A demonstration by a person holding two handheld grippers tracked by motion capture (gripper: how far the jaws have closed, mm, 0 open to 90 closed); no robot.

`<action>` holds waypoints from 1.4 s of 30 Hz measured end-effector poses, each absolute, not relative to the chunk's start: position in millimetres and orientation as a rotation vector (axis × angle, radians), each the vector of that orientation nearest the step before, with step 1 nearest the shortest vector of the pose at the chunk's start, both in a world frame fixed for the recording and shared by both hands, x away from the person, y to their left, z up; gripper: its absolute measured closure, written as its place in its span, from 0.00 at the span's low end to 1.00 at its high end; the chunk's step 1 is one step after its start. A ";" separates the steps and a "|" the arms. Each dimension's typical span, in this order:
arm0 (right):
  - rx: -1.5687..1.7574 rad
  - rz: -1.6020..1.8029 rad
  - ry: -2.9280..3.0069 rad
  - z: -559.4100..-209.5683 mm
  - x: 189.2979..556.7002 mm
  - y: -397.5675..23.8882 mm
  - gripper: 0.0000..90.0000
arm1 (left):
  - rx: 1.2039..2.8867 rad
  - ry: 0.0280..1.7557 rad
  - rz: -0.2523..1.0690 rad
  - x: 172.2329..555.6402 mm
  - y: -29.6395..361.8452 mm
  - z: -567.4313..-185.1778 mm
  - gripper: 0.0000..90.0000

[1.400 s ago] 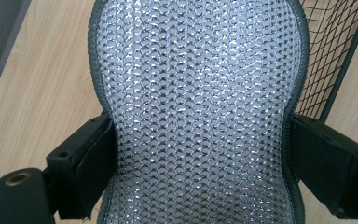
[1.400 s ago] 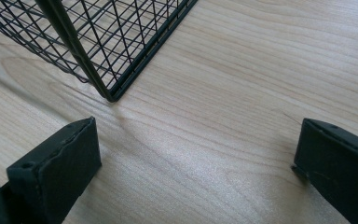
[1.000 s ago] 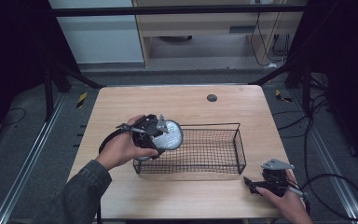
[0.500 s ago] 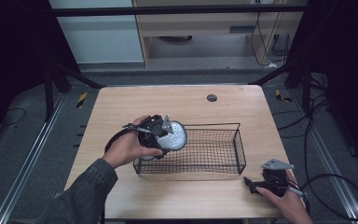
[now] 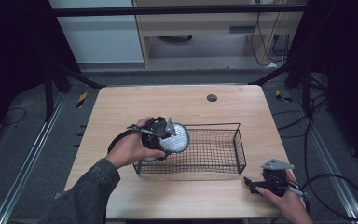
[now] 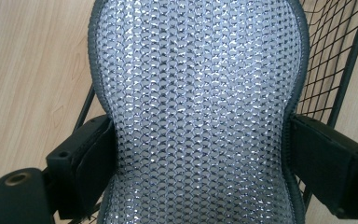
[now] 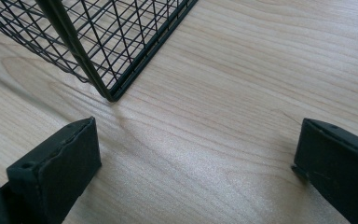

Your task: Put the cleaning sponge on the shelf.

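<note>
One silvery mesh pad [image 6: 198, 112] sits pinched at its narrow waist between the left gripper's [image 5: 161, 135] jaws, above the wire basket's [image 5: 239, 148] left end. It looks light, soft and floppy. The right gripper [image 5: 251, 183], beside the basket's near right corner, gapes empty.

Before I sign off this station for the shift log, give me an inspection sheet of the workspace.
Surface: wooden table, bare grain, with a small dark round fitting near its far edge.
Job's things: black wire basket mid-table; silvery mesh pad with a dark rim, held over the basket's left end.
Clutter: nothing seen.
Grippers: left gripper shut on the pad, jaws pressing its narrow waist; right gripper open, low over the table by the basket's near right corner.
Cables: black cable looping off the table's right side.
Surroundings: grey floor, metal rails, dark frame posts.
</note>
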State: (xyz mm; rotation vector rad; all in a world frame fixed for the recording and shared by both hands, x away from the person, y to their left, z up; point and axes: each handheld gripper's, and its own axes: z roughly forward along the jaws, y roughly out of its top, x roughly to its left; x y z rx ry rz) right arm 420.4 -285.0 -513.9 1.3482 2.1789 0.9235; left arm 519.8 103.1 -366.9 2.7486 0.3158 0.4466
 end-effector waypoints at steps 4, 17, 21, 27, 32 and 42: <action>1.346 0.923 2.179 -513.9 420.5 -285.1 0.01 | 2.749 0.314 0.446 520.0 101.3 -368.3 0.12; 1.346 0.923 2.180 -513.9 420.5 -285.1 0.01 | 2.759 0.301 0.447 522.4 96.9 -372.8 0.12; 1.346 0.923 2.180 -513.9 420.5 -285.1 0.01 | 2.769 0.292 0.451 523.7 95.4 -374.5 0.12; 1.345 0.923 2.180 -513.9 420.6 -285.1 0.01 | 2.769 0.298 0.445 526.5 94.4 -378.8 0.11; 1.346 0.923 2.180 -513.9 420.5 -285.1 0.01 | 2.728 0.300 0.459 528.1 95.9 -382.1 0.07; 1.346 0.923 2.180 -513.9 420.5 -285.1 0.01 | 2.696 0.377 0.387 527.6 103.3 -385.8 0.03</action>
